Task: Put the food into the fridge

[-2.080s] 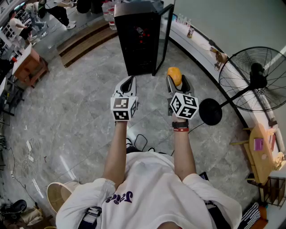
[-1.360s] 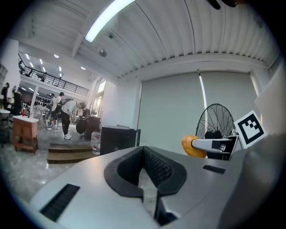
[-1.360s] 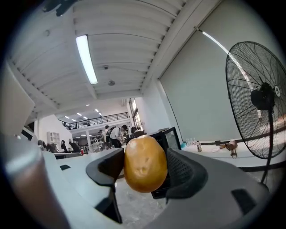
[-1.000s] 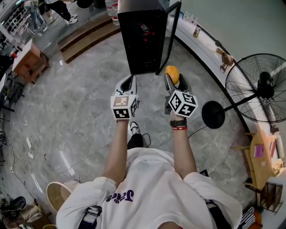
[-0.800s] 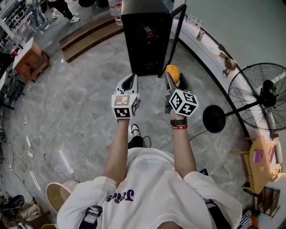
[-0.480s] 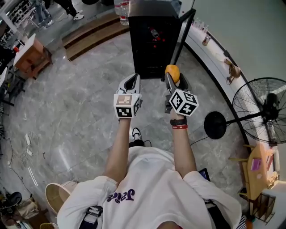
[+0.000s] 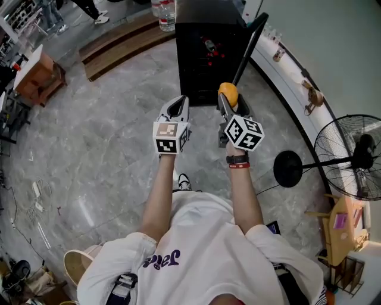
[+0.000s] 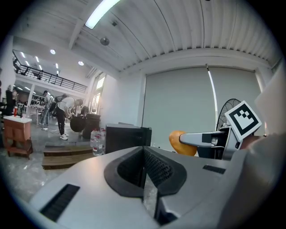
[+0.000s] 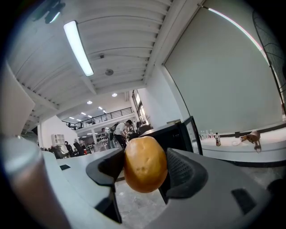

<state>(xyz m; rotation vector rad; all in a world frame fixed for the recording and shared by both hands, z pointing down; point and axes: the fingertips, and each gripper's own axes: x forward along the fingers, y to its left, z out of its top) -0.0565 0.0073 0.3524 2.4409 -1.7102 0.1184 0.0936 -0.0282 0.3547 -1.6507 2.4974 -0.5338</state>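
A small black fridge (image 7: 214, 47) stands on the floor ahead with its glass door (image 7: 249, 40) swung open to the right; red items show inside. My right gripper (image 7: 228, 97) is shut on a round orange-yellow piece of food (image 7: 228, 93), held just short of the fridge's open front. In the right gripper view the food (image 9: 145, 164) sits squeezed between both pads, with the fridge (image 9: 167, 136) behind it. My left gripper (image 7: 178, 107) hangs level beside it, jaws shut and empty. In the left gripper view its pads (image 8: 144, 167) meet, and the food (image 8: 182, 142) shows at right.
A standing fan (image 7: 351, 158) with a round base (image 7: 288, 169) is at the right. A curved white ledge (image 7: 292, 77) runs behind the fridge with small bottles. Wooden steps (image 7: 119, 39) and water bottles (image 7: 166, 7) lie at the fridge's left. A basket (image 7: 77, 268) sits behind me.
I have stepped closer to the fridge: it now sits nearer and just ahead of both grippers. The right gripper still holds the food; the left stays shut.
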